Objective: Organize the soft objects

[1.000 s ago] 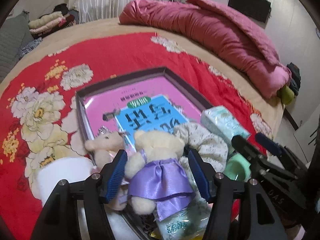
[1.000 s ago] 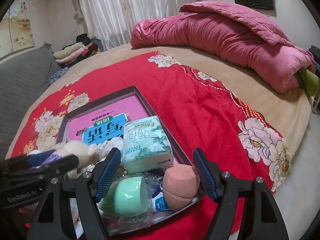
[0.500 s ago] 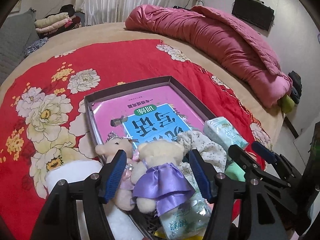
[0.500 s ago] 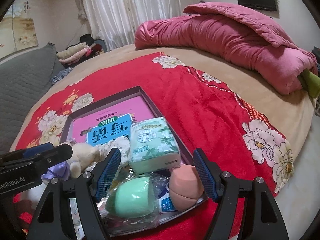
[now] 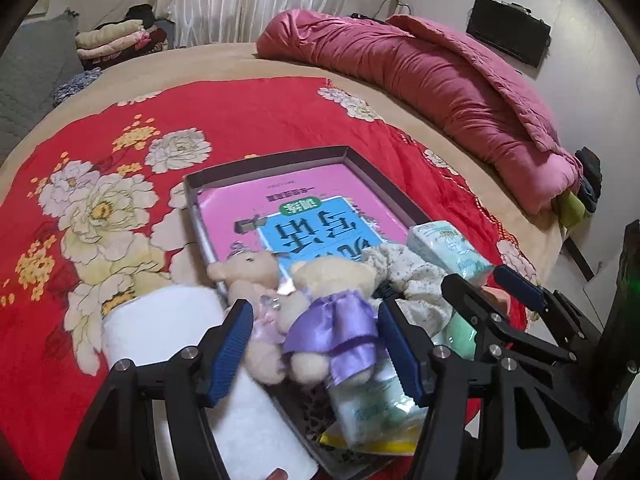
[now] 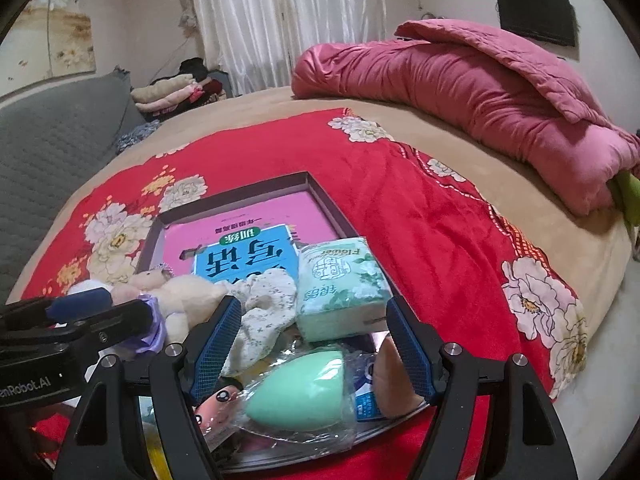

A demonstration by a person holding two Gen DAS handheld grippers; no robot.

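Teddy bear in the purple dress [image 5: 332, 320] lies at the tray's [image 5: 268, 158] near edge, between the left gripper's [image 5: 316, 350] wide-open, empty jaws. Close squarely on its body. Right gripper [image 6: 312, 354], equally open and empty, hovers over the green sponge egg [image 6: 296, 392].

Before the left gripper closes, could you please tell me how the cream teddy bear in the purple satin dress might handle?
The cream teddy bear in the purple satin dress looks plush, so it would probably squash and feel light. Its glossy skirt may slip between the open left gripper pads.
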